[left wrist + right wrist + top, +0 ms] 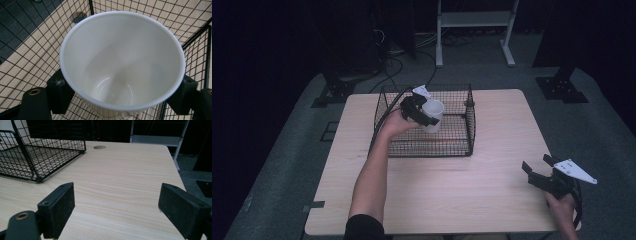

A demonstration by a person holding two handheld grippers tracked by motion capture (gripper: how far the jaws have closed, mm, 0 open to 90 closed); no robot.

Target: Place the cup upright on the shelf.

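Observation:
A white cup (432,114) hangs upright inside the black wire basket (459,145), held by my left gripper (422,111), which is shut on it. In the left gripper view the cup (122,60) is empty, with its mouth facing the camera, and both black pads (58,93) press on its sides below the rim. Whether the cup touches the basket floor I cannot tell. My right gripper (538,167) stands open near the table's right front corner. In the right gripper view its gap (116,207) holds nothing but bare tabletop.
The basket (32,160) stands at the back middle of the light wood table (492,175). Its mesh walls (30,62) close in around the cup. A round cable hole (99,147) is in the tabletop. A white metal frame (474,20) stands on the floor behind.

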